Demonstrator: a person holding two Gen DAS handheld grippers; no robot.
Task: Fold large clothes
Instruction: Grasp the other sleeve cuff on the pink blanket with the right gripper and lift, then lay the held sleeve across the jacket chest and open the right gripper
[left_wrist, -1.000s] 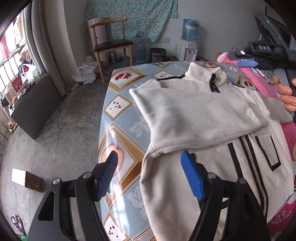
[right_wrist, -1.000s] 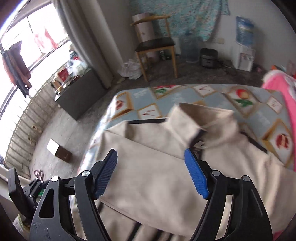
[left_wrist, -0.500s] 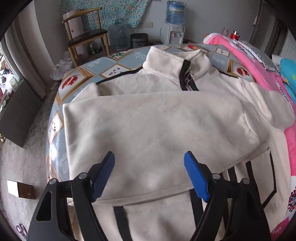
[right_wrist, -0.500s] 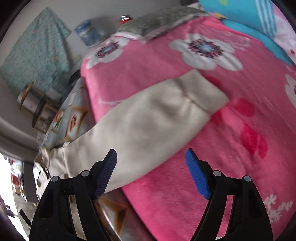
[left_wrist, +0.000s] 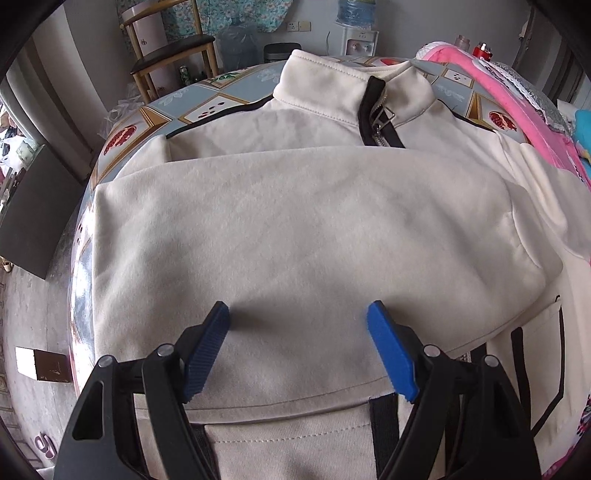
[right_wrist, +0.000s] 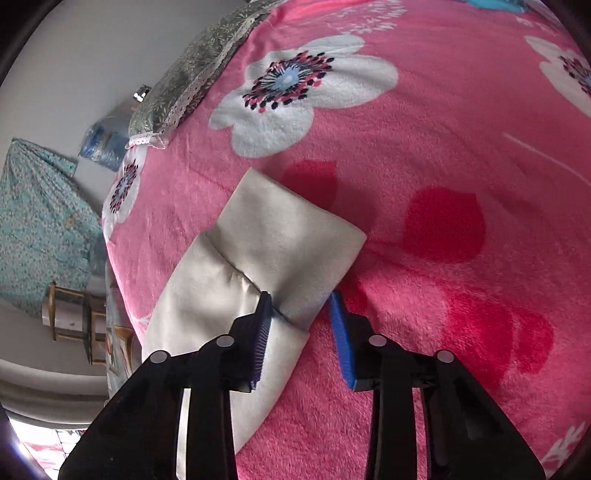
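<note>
A cream zip jacket (left_wrist: 295, 229) with black trim lies face up on a patterned cloth (left_wrist: 207, 99). One sleeve is folded across its chest. My left gripper (left_wrist: 297, 317) hovers open just above that folded sleeve, with nothing between its blue pads. In the right wrist view the other sleeve's cuff (right_wrist: 288, 236) lies flat on a pink floral blanket (right_wrist: 443, 184). My right gripper (right_wrist: 300, 308) is down at the cuff seam and its jaws are closing. The cuff's near corner sits between the pads, and the fabric puckers at the left pad (right_wrist: 264, 310).
A wooden chair (left_wrist: 173, 48) and a water dispenser (left_wrist: 356, 22) stand beyond the bed. A dark cabinet (left_wrist: 33, 210) and a small box (left_wrist: 40, 363) are on the floor at left. A grey pillow (right_wrist: 192, 74) lies on the blanket's far edge.
My left gripper moved from the jacket's left edge to over the folded sleeve. My right gripper swung from above the collar to the far sleeve's cuff, rolled over, and its jaws narrowed.
</note>
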